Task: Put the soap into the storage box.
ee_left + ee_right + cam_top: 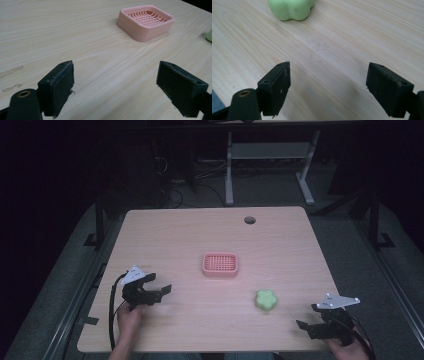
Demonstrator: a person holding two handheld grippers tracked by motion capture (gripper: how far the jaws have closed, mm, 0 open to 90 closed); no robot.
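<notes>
I have both tools low over the near edge of the tabletop (pixel 180 230), one at each corner. The left hand-held gripper (pixel 159 291) sits at the near left with its jaws spread wide and nothing between them; its own camera looks along the bare wood toward the pink slotted tray (pixel 145 22), which stands near the middle of the tabletop, well apart from the pads. The right hand-held gripper (pixel 306 327) waits at the near right, jaws equally wide and empty, pointing left and away from me toward the green flower-shaped piece (pixel 291 9).

That green piece lies flat on the wood, right of centre and nearer to me than the tray, apart from it and touching nothing else. I read the layout this way: the green piece looks like the thing to be lifted, and the tray, open side up, looks like a fitting place to receive it. The right tool is closer to the green piece and already aimed at it, so I judge it the one to make the grasp. The wide opening suits the lobed outline, which is broader than a narrow grip would admit.
</notes>
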